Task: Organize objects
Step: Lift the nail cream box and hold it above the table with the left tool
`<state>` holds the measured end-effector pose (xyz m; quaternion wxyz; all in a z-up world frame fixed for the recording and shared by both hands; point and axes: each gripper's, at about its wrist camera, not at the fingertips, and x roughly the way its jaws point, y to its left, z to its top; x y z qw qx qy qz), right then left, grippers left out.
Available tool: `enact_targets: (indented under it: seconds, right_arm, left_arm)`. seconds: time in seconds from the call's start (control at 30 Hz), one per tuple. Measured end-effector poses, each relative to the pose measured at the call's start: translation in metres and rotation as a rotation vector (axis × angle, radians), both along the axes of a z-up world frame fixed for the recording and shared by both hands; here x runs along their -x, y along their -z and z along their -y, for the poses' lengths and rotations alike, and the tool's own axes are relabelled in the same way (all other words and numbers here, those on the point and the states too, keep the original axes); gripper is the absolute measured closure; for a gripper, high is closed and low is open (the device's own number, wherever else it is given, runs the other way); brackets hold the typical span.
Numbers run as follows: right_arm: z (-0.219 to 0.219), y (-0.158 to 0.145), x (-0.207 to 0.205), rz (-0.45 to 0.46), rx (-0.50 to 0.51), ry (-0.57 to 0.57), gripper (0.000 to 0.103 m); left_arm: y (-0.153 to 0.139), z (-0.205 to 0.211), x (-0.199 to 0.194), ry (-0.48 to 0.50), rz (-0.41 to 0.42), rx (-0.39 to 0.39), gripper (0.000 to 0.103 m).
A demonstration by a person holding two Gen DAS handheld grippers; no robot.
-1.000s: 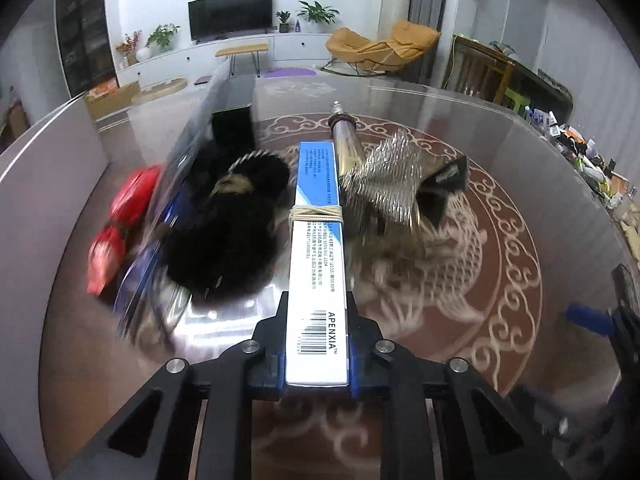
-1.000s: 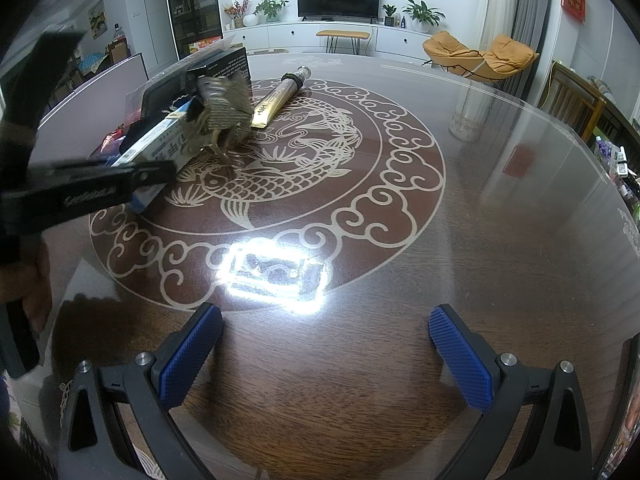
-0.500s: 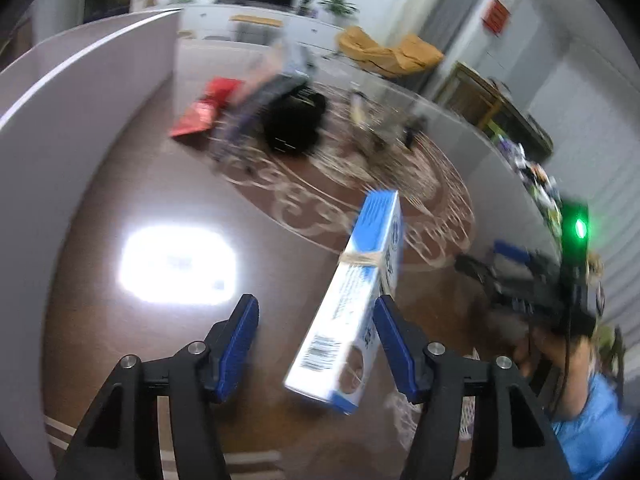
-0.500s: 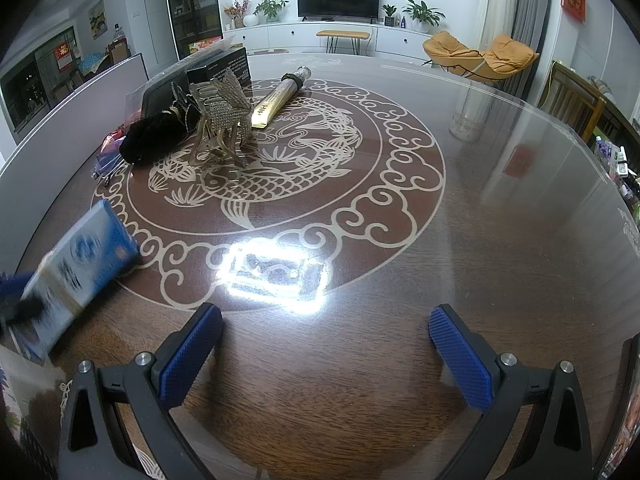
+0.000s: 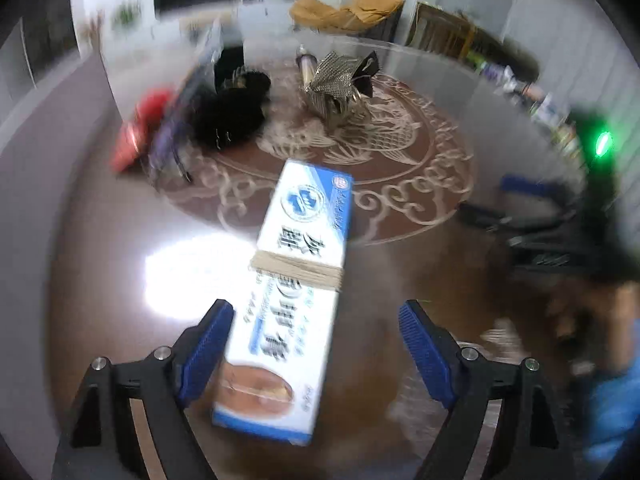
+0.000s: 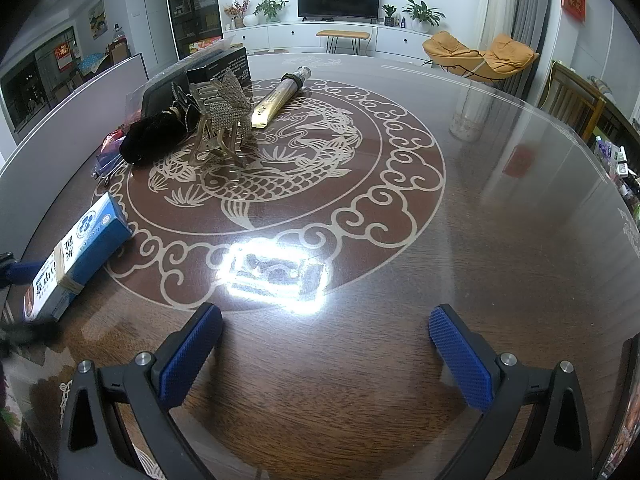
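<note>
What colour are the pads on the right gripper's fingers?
Blue, with a fine textured grid, on black finger arms; the pads show sharpest in the right wrist view.

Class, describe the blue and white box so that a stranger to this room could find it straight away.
Start at the round table with the fish pattern. On its near left edge, apart from the pile of things farther back, lies the box, just ahead of the open left claw. It alone is long, blue and white, with a rubber band around its middle.

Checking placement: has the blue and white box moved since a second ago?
Yes. The box left the pile by the silver hair clip and now lies at the table's near-left, outside the patterned ring.
</note>
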<state>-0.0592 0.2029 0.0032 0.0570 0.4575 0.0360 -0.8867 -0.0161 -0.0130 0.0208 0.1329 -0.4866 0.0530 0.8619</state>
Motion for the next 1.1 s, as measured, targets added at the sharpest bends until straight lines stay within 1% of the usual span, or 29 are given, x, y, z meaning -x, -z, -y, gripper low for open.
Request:
enact_targets:
  seconds: [0.03, 0.13, 0.17, 0.23, 0.33, 0.47, 0.53, 1.1]
  right_arm:
    - [0.0, 0.0, 0.0, 0.0, 0.0, 0.0, 0.0]
    - [0.0, 0.0, 0.0, 0.0, 0.0, 0.0, 0.0]
    - [0.0, 0.0, 0.0, 0.0, 0.0, 0.0, 0.0]
    - [0.0, 0.0, 0.0, 0.0, 0.0, 0.0, 0.0]
    - [0.0, 0.0, 0.0, 0.0, 0.0, 0.0, 0.0]
    - [0.0, 0.0, 0.0, 0.0, 0.0, 0.0, 0.0]
    - [0.0, 0.0, 0.0, 0.0, 0.0, 0.001, 0.0]
    - [0.0, 0.0, 0.0, 0.0, 0.0, 0.001, 0.0]
  left_arm:
    - [0.004, -0.005, 0.002, -0.038, -0.026, 0.073, 0.016]
    - [0.007, 0.004, 0.005, -0.115, -0.055, 0.023, 0.015]
    - [0.008, 0.007, 0.005, -0.134, -0.069, 0.027, 0.014]
    - [0.01, 0.009, 0.008, -0.155, -0.09, 0.028, 0.005]
    - [0.009, 0.016, 0.018, -0.187, -0.085, 0.029, 0.001]
    - [0.011, 0.028, 0.038, -0.279, -0.074, 0.023, 0.0]
    - [0.012, 0.029, 0.043, -0.29, -0.074, 0.025, 0.0]
    - [0.012, 0.029, 0.042, -0.29, -0.075, 0.025, 0.0]
